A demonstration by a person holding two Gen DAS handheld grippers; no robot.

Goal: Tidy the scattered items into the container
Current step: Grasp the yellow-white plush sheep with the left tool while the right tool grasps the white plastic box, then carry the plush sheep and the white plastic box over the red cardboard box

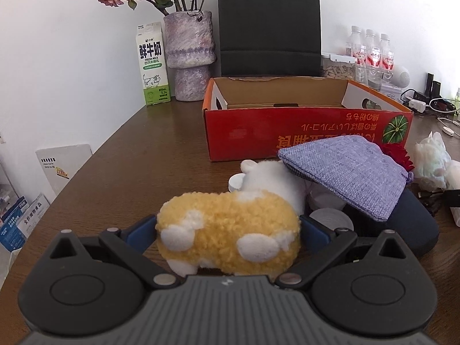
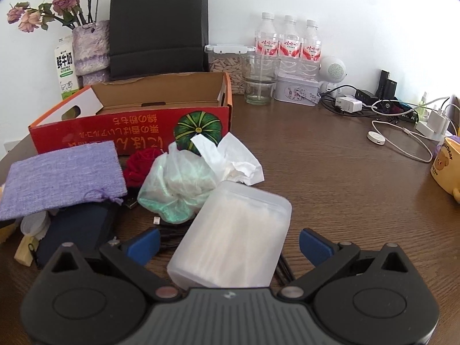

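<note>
Close up front: left gripper (image 1: 228,228), blue pads tight against both flanks of yellow-and-white plush sheep (image 1: 230,233), toy pinched between them, whether lifted or resting on the table impossible to tell. Right gripper (image 2: 228,244) spread wide around frosted plastic case (image 2: 233,235), left pad just beside it, right pad clearly apart, case lying flat on the table.

Then by size. Brown wooden table (image 2: 330,178) under everything. Open red cardboard box (image 1: 304,126) standing beyond the clutter, pumpkin print on its front, nothing visible inside but bare cardboard. Black paper bag (image 1: 268,26) upright behind the box against the wall. Lilac woven pouch (image 1: 345,172) propped at a tilt over dark blue case (image 2: 77,230). Crumpled green-white plastic bag (image 2: 178,189) heaped just beyond the frosted case, white tissue (image 2: 230,158) touching its top. Red fabric flower (image 2: 142,166) wedged between pouch and bag, right in front of the box.
</note>
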